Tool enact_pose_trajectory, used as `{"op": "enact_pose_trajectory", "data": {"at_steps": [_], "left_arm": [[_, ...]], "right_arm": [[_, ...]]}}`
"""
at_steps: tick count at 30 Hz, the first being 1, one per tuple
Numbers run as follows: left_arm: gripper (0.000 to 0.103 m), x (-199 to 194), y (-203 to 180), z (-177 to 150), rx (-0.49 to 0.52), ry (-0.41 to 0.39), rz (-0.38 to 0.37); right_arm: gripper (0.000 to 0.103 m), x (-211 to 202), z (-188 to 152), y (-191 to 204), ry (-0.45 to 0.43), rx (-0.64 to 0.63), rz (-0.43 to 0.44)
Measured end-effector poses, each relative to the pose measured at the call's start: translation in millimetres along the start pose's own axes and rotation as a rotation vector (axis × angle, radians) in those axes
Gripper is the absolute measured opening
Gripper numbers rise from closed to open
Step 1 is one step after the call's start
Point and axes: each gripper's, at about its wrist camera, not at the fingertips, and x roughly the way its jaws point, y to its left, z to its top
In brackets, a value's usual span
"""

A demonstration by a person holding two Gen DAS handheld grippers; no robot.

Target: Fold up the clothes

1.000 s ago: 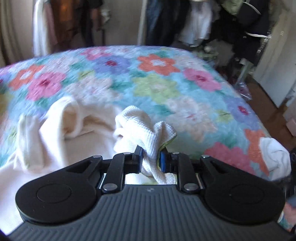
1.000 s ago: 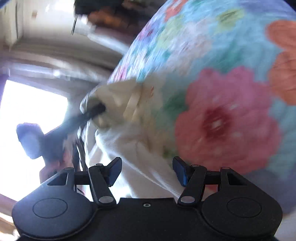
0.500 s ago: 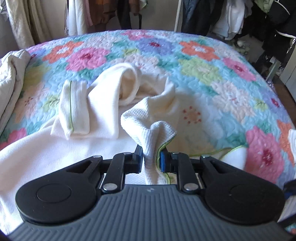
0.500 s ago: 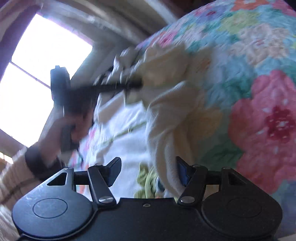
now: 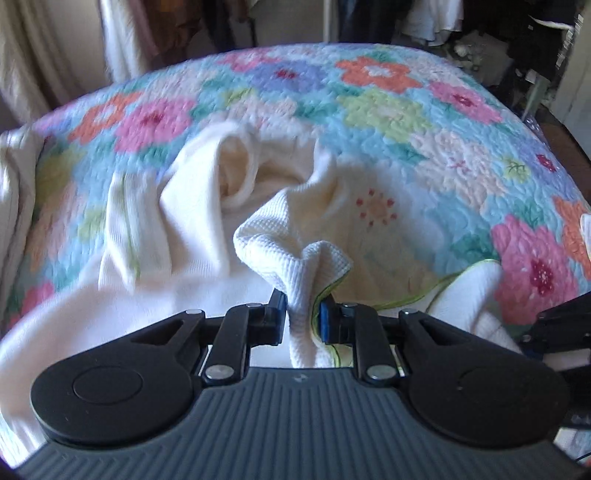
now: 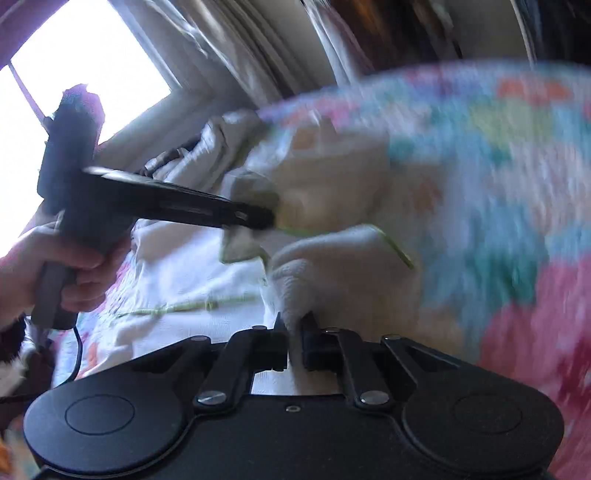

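A cream waffle-knit garment (image 5: 192, 236) with thin green trim lies bunched on the flowered quilt (image 5: 388, 110). My left gripper (image 5: 303, 314) is shut on a gathered edge of it, and the cloth stands up between the pads. In the right wrist view, my right gripper (image 6: 294, 332) has its jaws closing on another fold of the same garment (image 6: 332, 266), with the cloth pinched between the fingers. The left gripper (image 6: 269, 218) shows there too, held by a hand (image 6: 74, 266) and gripping the garment a little farther back.
The quilt (image 6: 498, 166) covers the whole bed. Beige bedding (image 5: 14, 177) is piled at its left edge and a white cloth (image 5: 585, 236) lies at the right edge. Hanging clothes (image 5: 424, 18) crowd the far wall. A bright window (image 6: 74, 55) is on the left.
My right gripper's jaws went from wide apart to pinching a fold of the garment, and it rolled toward level. The left gripper kept its grip and tipped slightly downward.
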Motion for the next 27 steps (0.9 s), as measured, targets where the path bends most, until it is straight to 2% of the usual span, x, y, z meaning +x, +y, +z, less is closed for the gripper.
{"op": "enact_pose_trajectory", "data": {"at_steps": [1, 4, 6, 7, 11, 14, 16, 18, 19, 21, 22, 23, 24, 27], "left_arm": [[0.016, -0.9, -3.6, 10.9, 0.01, -0.021, -0.005], [0.016, -9.1, -20.2, 52.0, 0.03, -0.121, -0.051], [0.016, -17.4, -36.8, 80.5, 0.056, -0.209, -0.092], [0.016, -10.5, -50.0, 91.0, 0.068, -0.219, -0.103], [0.021, 21.6, -104.2, 132.2, 0.114, -0.247, -0.143], [0.031, 76.4, -141.5, 137.9, 0.141, -0.133, -0.131], [0.032, 95.3, -156.1, 131.3, 0.178, -0.111, -0.118], [0.033, 103.4, -160.7, 123.9, 0.186, -0.122, -0.12], [0.036, 100.6, -155.3, 122.1, 0.154, -0.148, -0.151], [0.058, 84.2, -136.2, 119.5, 0.054, -0.211, -0.23], [0.062, 76.4, -123.0, 118.4, -0.002, -0.238, -0.271], [0.067, 68.7, -113.9, 116.9, -0.033, -0.253, -0.298], [0.071, 62.3, -105.8, 117.0, -0.049, -0.26, -0.308], [0.072, 56.7, -90.8, 107.8, -0.025, -0.222, -0.272]], "right_arm": [[0.007, -5.9, 3.0, 2.6, -0.036, -0.025, -0.032], [0.005, -42.4, 15.0, -6.1, -0.187, -0.08, -0.244], [0.005, -71.9, 18.2, -26.7, -0.285, -0.023, -0.35], [0.005, -84.5, 18.2, -38.9, -0.318, 0.017, -0.382], [0.004, -100.8, 5.5, -87.6, -0.31, 0.15, -0.4], [0.004, -84.3, -7.4, -113.6, -0.227, 0.195, -0.459], [0.004, -78.0, -13.1, -126.1, -0.204, 0.247, -0.473], [0.011, -75.2, -14.2, -135.1, -0.196, 0.304, -0.473], [0.017, -76.5, -13.8, -135.6, -0.198, 0.309, -0.497], [0.038, -78.6, -13.3, -125.1, -0.175, 0.239, -0.628], [0.058, -79.4, -11.9, -118.7, -0.164, 0.192, -0.7], [0.062, -81.6, -11.2, -114.1, -0.165, 0.157, -0.748], [0.062, -85.1, -10.9, -113.2, -0.171, 0.147, -0.758], [0.063, -97.5, -9.7, -125.2, -0.205, 0.229, -0.653]]}}
